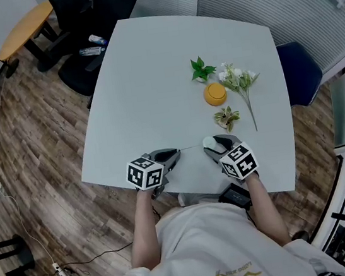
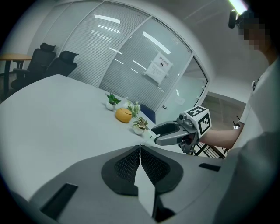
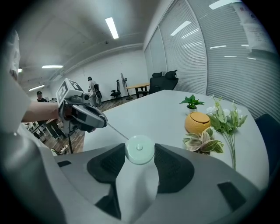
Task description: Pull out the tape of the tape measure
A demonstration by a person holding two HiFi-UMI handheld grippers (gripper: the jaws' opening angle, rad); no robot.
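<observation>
Tape measure, a round pale plastic disc, sits clamped between my right gripper's wide jaws near the white table's front edge. My left gripper pinches the thin pale tape. I'd draw it straight and level, no twisting.

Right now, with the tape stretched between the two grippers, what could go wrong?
The left gripper pinches only the tip of the thin tape; it may slip and whip back into the round pale-green tape measure. The right gripper clamps that smooth case just at its pad tips, so it could pop free.
</observation>
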